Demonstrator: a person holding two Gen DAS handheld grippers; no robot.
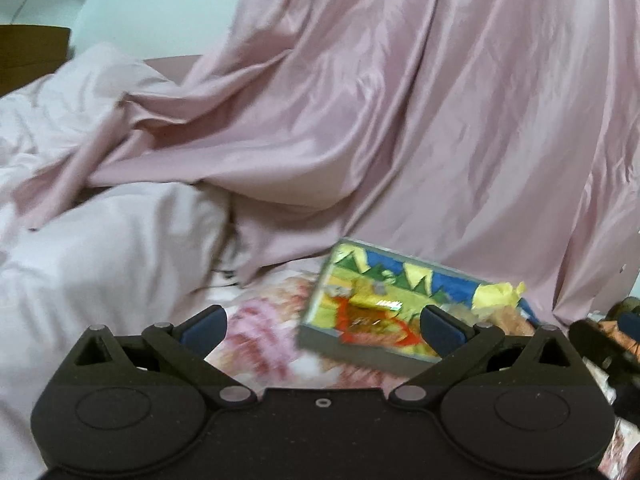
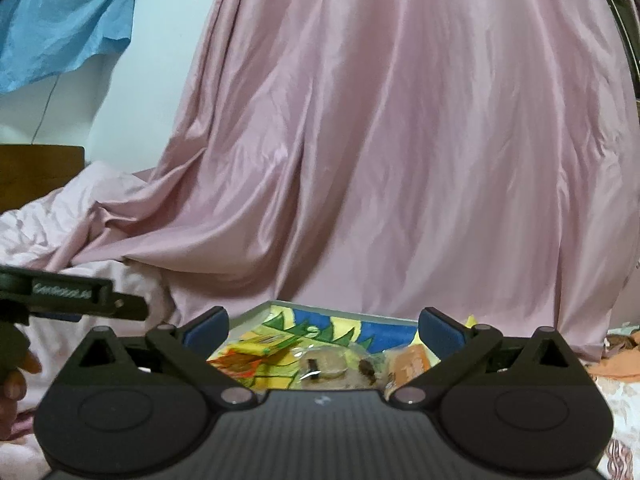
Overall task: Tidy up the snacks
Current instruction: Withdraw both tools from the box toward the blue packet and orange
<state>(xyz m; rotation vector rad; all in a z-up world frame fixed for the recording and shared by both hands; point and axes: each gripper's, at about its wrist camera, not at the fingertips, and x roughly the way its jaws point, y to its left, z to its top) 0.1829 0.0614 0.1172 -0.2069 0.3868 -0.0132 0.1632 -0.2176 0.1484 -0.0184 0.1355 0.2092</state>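
- Both views are evenly lit by soft indoor light; the source itself cannot be told.
- The pink curtain (image 2: 400, 140) shows a satin sheen along its folds, with dim shadow in the creases.
- Motion blur smears the left wrist view: the snack tray (image 1: 384, 356) and floral bed cover (image 1: 260, 320) look streaked.
- A small glare spot sits on a yellow wrapper (image 1: 384, 303).
- Fisheye bending curves the edges, and the corners go black.

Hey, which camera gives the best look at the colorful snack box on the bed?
The left wrist view: the snack box shows nearly whole, near wall included, though blurred. The right wrist view shows only the snack box's inside between the open right gripper fingers, its near part hidden.
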